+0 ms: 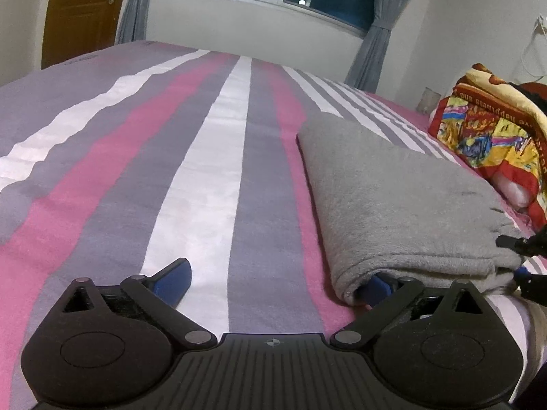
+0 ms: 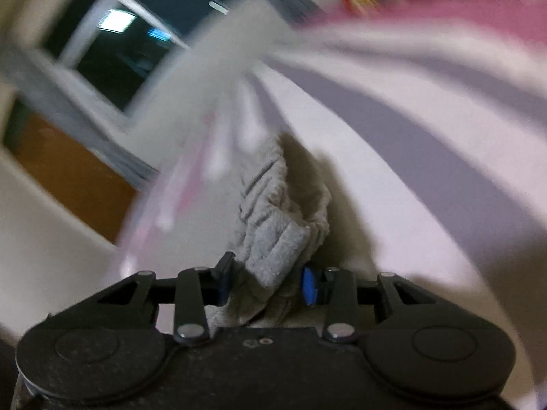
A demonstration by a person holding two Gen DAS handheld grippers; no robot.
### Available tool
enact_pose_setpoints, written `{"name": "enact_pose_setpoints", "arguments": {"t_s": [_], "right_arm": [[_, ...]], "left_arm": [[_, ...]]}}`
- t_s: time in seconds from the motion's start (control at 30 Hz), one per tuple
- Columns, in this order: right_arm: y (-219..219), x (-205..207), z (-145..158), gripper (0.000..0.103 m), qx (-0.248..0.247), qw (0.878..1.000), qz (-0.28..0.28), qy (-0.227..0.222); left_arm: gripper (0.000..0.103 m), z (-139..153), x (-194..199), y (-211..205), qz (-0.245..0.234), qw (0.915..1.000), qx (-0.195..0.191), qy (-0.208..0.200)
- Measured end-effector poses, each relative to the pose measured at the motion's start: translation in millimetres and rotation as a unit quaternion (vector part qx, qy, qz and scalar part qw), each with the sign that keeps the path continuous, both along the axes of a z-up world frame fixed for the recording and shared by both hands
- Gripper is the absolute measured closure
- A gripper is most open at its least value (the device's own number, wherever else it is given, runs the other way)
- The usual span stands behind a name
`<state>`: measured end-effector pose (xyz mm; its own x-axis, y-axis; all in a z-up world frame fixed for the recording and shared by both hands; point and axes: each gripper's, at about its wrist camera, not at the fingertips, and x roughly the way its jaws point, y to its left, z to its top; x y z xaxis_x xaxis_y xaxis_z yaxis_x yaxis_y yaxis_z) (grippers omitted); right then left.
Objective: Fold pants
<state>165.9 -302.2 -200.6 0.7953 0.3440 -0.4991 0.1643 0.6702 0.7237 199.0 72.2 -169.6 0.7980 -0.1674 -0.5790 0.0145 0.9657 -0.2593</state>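
Grey fleece pants (image 1: 393, 198) lie folded lengthwise on the striped bed sheet (image 1: 205, 171), to the right of centre. My left gripper (image 1: 277, 280) is open wide, low on the sheet; its right blue finger (image 1: 377, 287) is tucked under the near folded edge, its left finger (image 1: 174, 278) rests on the sheet. My right gripper (image 2: 266, 282) is shut on a bunched grey end of the pants (image 2: 277, 253). The right wrist view is blurred. The right gripper also shows at the pants' near right corner in the left wrist view (image 1: 523, 256).
A colourful folded blanket (image 1: 489, 136) lies on the bed's right side. A window with grey curtains (image 1: 376, 34) and a brown door (image 1: 82, 10) are beyond the bed. The sheet left of the pants carries pink, grey and white stripes.
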Motion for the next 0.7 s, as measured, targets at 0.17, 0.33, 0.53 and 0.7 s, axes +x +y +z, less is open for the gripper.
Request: {"name": "enact_pose_setpoints", "arguments": {"t_s": [0.17, 0.33, 0.53, 0.7], "right_arm": [[3, -6, 25, 0.065, -0.009, 0.998, 0.023, -0.065], [2, 10, 21, 0.065, -0.032, 0.998, 0.03, -0.035], [-2, 5, 4, 0.065, -0.019, 0.999, 0.029, -0.001], [-8, 10, 2, 0.056, -0.005, 0.999, 0.052, 0.002]], "left_arm": [[0.004, 0, 0, 1, 0.005, 1.0, -0.008, 0.001], [0.003, 1, -1, -1, 0.003, 1.0, -0.004, 0.001], [0.002, 1, 0, -2, 0.0, 1.0, 0.001, 0.005], [0.0, 5, 0, -6, -0.008, 0.9995, 0.025, 0.017]]}}
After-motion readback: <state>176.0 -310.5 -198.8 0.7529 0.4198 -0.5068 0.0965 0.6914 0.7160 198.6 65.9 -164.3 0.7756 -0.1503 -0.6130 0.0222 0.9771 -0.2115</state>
